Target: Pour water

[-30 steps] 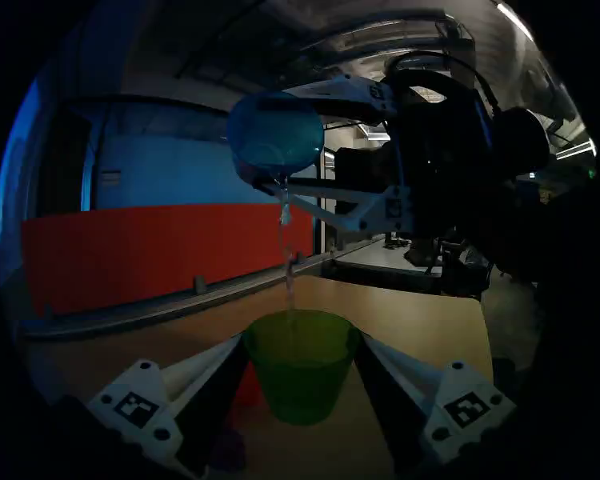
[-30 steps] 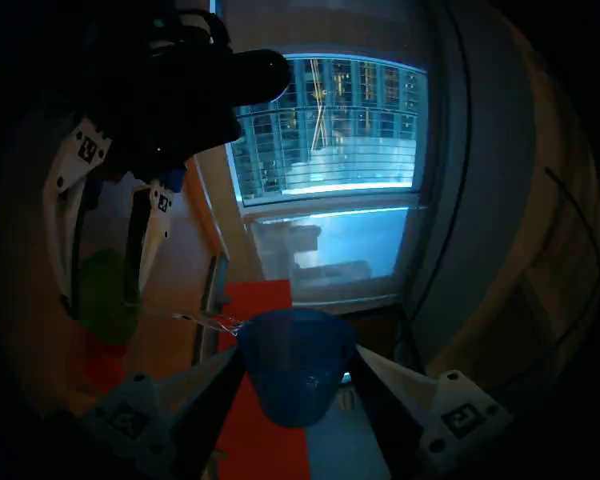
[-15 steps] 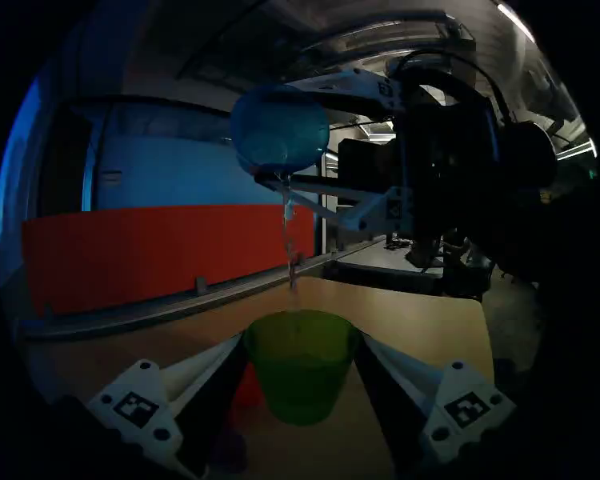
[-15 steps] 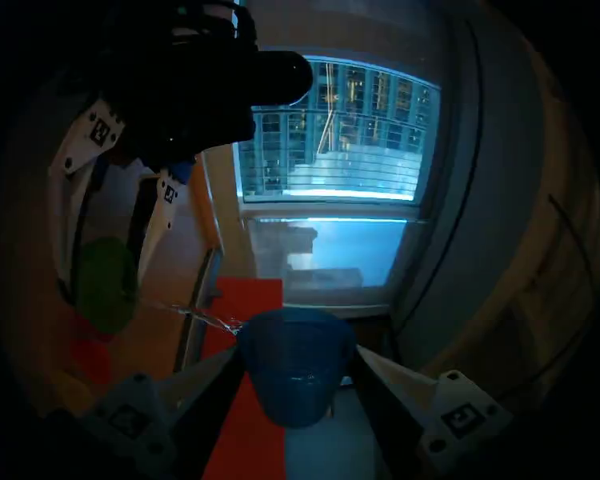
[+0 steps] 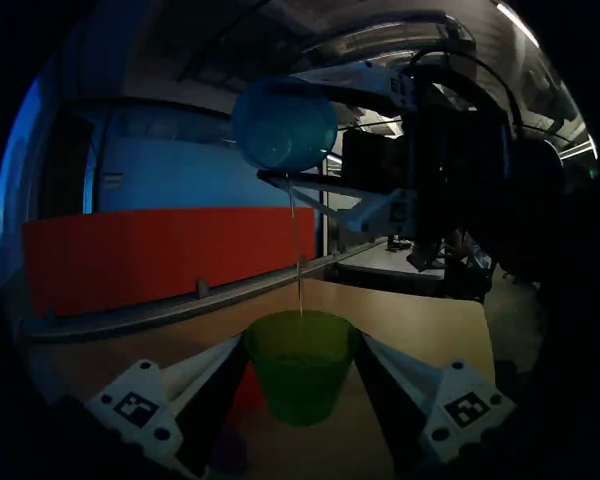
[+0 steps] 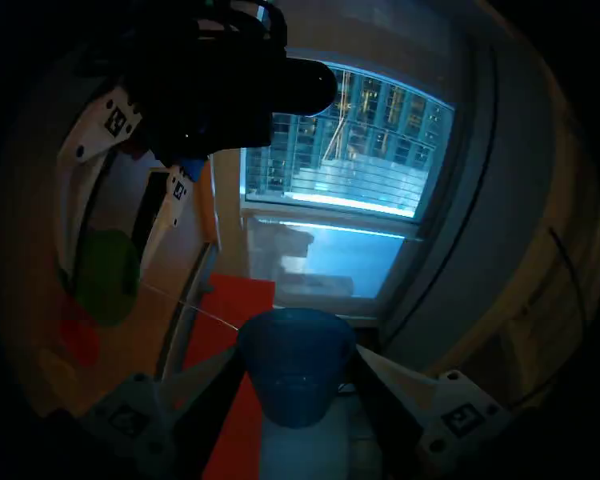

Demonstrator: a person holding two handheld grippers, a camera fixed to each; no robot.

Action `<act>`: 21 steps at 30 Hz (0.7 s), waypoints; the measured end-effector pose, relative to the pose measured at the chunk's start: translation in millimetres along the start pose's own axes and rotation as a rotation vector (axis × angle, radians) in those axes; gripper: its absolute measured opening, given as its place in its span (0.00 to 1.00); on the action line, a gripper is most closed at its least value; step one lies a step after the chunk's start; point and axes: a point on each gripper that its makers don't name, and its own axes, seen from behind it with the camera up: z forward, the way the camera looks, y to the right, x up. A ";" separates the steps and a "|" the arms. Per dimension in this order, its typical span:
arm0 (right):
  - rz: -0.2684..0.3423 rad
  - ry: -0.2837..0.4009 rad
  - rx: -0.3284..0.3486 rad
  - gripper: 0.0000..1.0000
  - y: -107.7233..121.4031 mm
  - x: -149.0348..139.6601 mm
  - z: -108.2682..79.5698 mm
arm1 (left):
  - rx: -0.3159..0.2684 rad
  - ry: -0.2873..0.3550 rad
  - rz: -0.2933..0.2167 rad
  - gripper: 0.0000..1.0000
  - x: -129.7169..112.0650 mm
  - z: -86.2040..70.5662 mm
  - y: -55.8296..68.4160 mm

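- The left tongs [image 5: 300,354] are closed onto the sides of the green cup [image 5: 302,372], holding it upright just above the counter [image 5: 416,320].
- The right tongs [image 6: 296,358] are clamped on the blue cup [image 5: 284,124], which is tipped over on its side high above the green one, mouth towards the left gripper view.
- The task's water [image 5: 295,240] falls as a thin thread from the blue cup's lower rim into the green cup, entering close to its far rim.
- Judged risk: with so fine a thread landing near the rim, a small drift of either hand would send it onto the counter.
- Judged risk: at this low flow the water may cling to the blue cup's lip and dribble down its outside, dripping wide of the target.
- Judged risk: both cups look smooth and tapered, so the tilted blue one could slide in its grip if the squeeze eases.
- How full the green cup is cannot be told in this dim light, so overfilling cannot be ruled out.
- No brand, label or legible writing is visible. The only printed marks are the square black-and-white code tags [image 5: 136,408] on the tongs' fingers.
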 end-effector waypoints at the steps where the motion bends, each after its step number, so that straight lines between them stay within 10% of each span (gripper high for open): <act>1: -0.003 0.001 -0.001 0.89 0.1 1.0 -0.3 | 0.000 0.000 0.000 0.89 0.2 0.0 0.1; 11: 0.032 0.001 -0.003 0.89 0.0 2.3 -3.8 | 0.003 0.005 0.005 0.88 2.6 -2.3 0.7; 21: 0.275 -0.005 -0.007 0.89 1.0 -10.3 -13.1 | 0.004 0.008 0.012 0.89 5.4 -3.7 2.7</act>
